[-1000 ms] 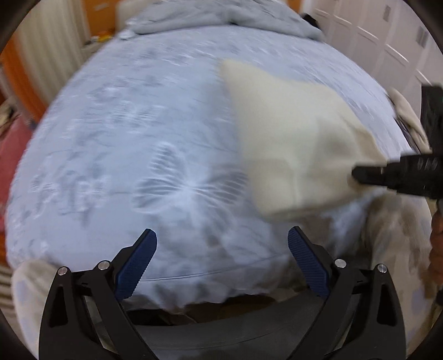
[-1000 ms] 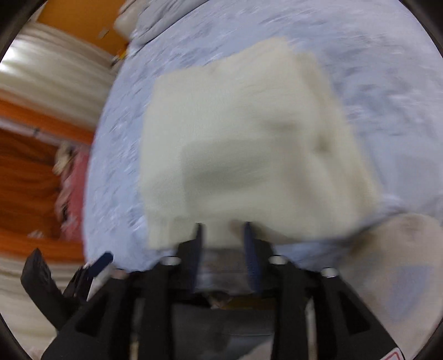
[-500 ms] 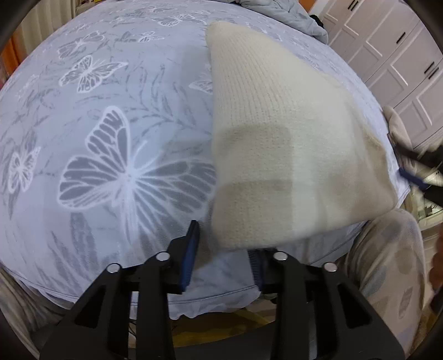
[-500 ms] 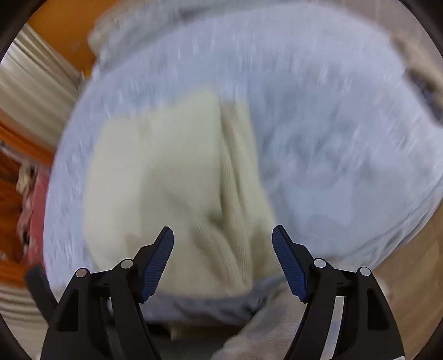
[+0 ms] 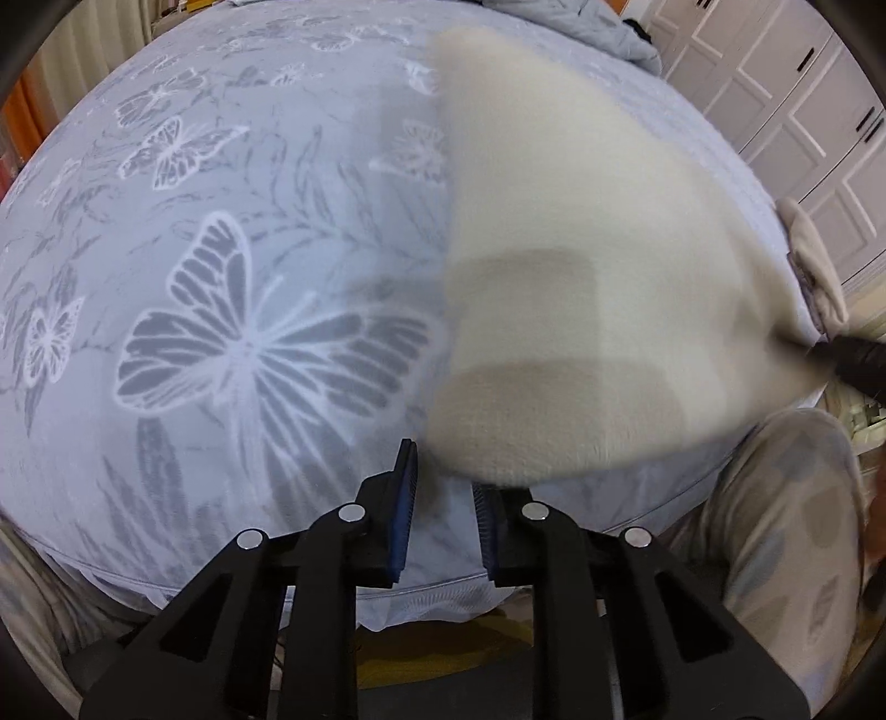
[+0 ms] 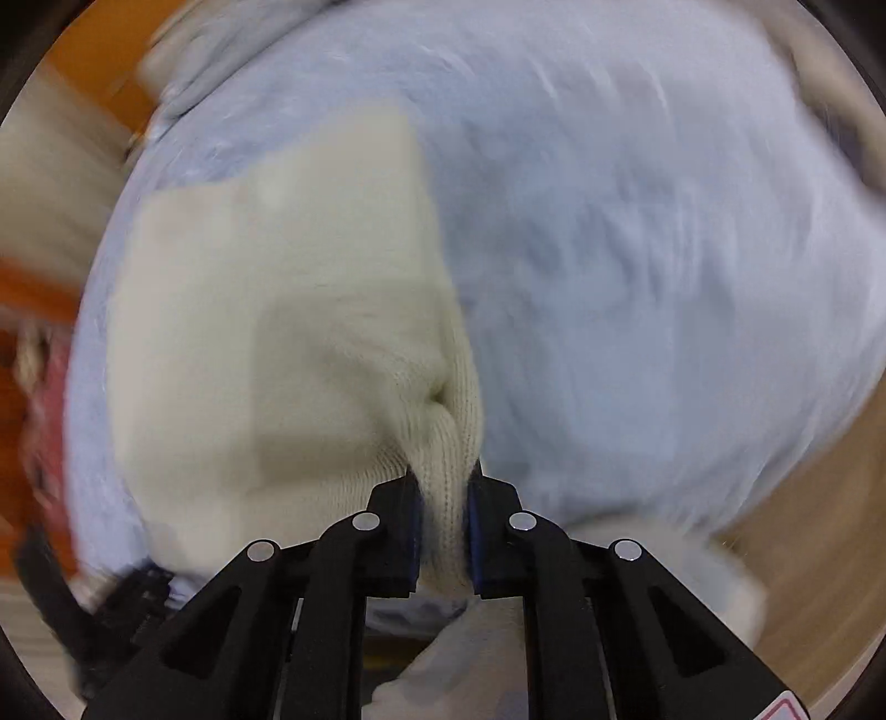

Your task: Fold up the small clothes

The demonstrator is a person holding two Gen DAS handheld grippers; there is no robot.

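A cream knit garment (image 5: 587, 310), partly folded, lies on a pale blue bed sheet with butterfly print (image 5: 232, 332). My left gripper (image 5: 446, 498) is nearly shut at the garment's near left corner; the cloth edge sits just above the pads and I cannot tell if it is pinched. My right gripper (image 6: 443, 498) is shut on the garment's (image 6: 288, 332) near right edge, with knit cloth bunched between the jaws. The right gripper's black tip (image 5: 853, 360) shows at the right edge of the left wrist view.
A grey blanket (image 5: 576, 22) lies at the bed's far end. White cabinet doors (image 5: 803, 99) stand at the right. A small pale cloth (image 5: 814, 266) lies at the bed's right edge. The person's patterned trouser leg (image 5: 792, 526) is at the lower right.
My right gripper went from shut to open and is now shut on the garment's edge. My left gripper closed from wide open and moved in to the garment's near left corner.
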